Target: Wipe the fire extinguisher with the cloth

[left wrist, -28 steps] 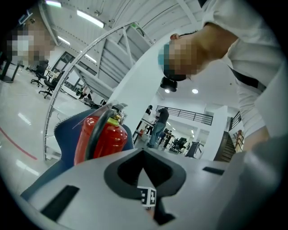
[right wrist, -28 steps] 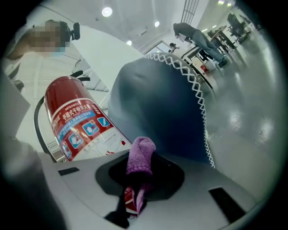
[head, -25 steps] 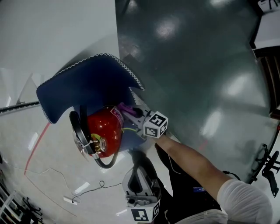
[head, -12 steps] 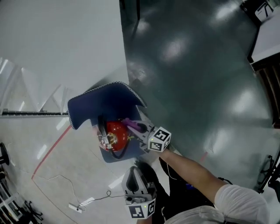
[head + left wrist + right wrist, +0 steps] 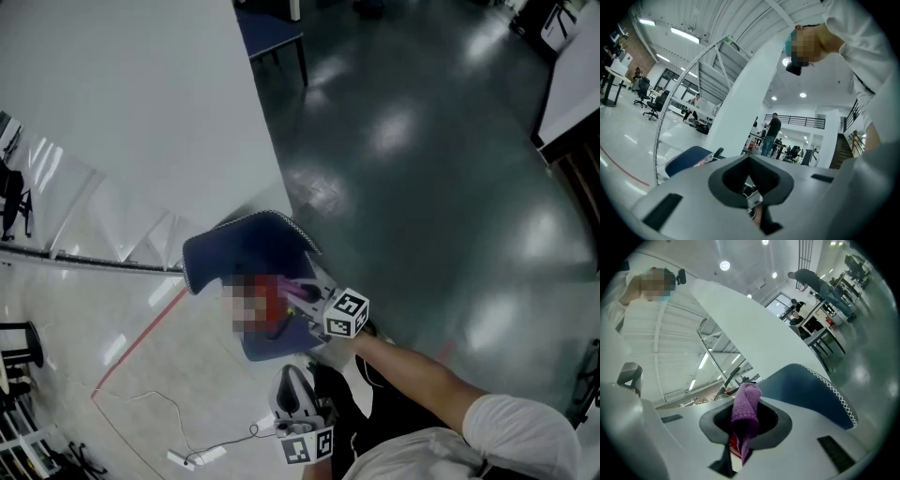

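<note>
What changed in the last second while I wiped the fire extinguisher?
The head camera pulled up and away, so the fire extinguisher and the blue chair look smaller now. Nothing was grabbed or let go. The right tongs still clamp the purple cloth at the extinguisher; the left tongs still hang low, holding nothing.

Right gripper (image 5: 300,294) holds a purple cloth (image 5: 304,285) at the red fire extinguisher (image 5: 274,300), which sits on a blue chair (image 5: 234,255).

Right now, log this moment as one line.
right gripper: shut on purple cloth, at fire extinguisher | fire extinguisher: on blue chair | left gripper: shut, empty
</note>
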Demonstrator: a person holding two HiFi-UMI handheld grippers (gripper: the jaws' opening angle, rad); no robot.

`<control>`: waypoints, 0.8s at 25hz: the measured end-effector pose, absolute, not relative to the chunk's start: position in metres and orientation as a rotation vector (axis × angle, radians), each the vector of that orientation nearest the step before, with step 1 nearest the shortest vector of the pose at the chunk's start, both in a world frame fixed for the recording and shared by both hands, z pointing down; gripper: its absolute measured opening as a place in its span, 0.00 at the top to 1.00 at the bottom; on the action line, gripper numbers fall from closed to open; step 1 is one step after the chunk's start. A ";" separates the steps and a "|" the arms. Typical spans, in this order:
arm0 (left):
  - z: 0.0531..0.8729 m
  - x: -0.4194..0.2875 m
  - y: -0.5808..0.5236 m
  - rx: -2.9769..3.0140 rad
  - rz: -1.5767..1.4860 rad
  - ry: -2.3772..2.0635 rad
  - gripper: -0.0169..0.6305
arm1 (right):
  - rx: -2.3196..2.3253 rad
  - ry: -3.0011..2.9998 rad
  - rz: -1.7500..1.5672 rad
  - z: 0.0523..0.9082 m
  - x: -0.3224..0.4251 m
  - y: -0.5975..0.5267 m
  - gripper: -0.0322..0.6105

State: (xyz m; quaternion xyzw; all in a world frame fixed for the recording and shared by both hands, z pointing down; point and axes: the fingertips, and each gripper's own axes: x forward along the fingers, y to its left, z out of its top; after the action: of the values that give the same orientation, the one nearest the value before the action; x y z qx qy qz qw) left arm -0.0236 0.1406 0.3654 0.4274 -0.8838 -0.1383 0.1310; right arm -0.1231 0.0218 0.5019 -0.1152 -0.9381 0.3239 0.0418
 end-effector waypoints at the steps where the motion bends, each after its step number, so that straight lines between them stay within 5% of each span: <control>1: 0.363 -0.023 0.140 1.237 -0.400 -2.568 0.96 | -0.369 -2.870 0.979 0.497 -0.123 0.026 0.86; 20: 0.307 -0.033 0.116 1.217 -0.360 -2.668 0.96 | -0.503 -2.931 1.067 0.388 -0.101 0.024 0.86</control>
State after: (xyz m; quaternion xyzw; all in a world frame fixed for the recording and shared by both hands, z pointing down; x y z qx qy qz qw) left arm -0.0329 0.1160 0.3068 0.4100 -0.8991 -0.1213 0.0935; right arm -0.1014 0.0243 0.3885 -0.1593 -0.9276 0.3378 -0.0092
